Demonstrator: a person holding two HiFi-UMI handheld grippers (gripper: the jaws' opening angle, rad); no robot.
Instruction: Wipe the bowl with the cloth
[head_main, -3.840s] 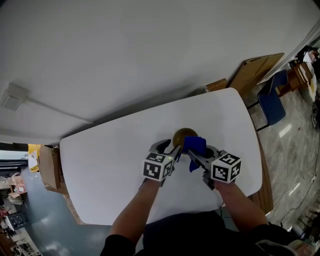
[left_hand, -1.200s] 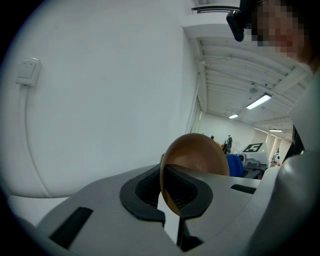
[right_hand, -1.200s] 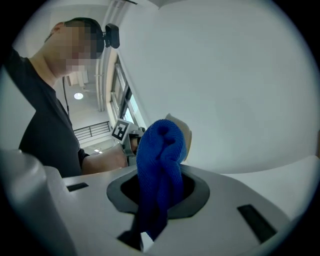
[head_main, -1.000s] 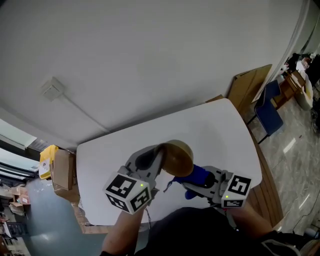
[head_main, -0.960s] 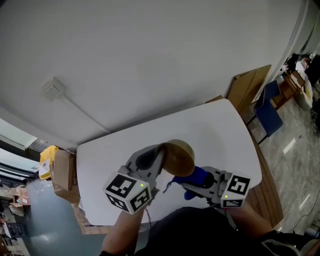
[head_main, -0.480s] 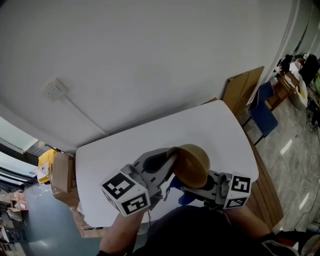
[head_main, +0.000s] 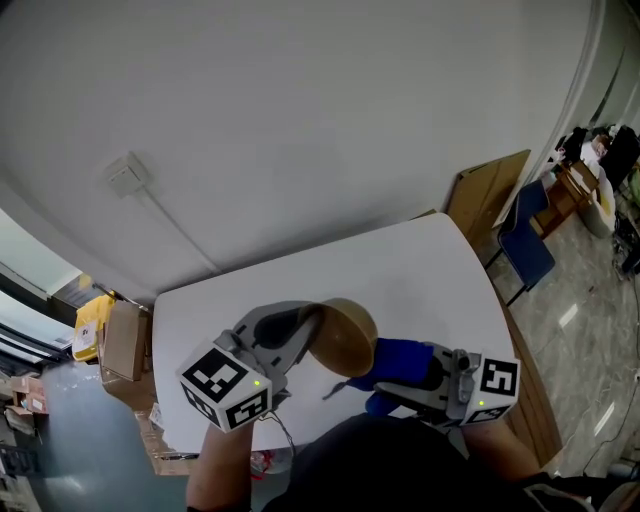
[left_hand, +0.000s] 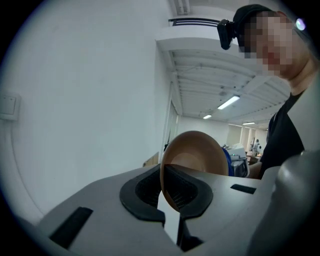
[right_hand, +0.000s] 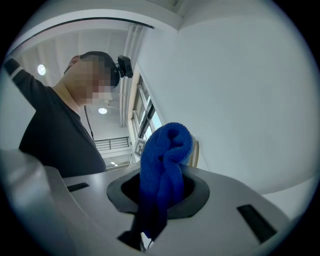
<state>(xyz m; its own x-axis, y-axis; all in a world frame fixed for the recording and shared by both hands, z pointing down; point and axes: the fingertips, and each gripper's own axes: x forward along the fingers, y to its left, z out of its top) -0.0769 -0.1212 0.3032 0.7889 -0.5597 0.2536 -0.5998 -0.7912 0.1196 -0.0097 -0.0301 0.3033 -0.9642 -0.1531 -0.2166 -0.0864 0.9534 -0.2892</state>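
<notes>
Left claw pinches the rim of a smooth tan bowl, tilted on edge. Right claw clamps a bunched blue cloth just beside it.

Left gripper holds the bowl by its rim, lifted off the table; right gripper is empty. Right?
No. The right gripper isn't empty: its jaws clamp the blue cloth, as the right gripper view shows. The rest holds.

Tan-brown bowl, deep blue cloth, white table, grey left claw with black-and-white marker cube
</notes>
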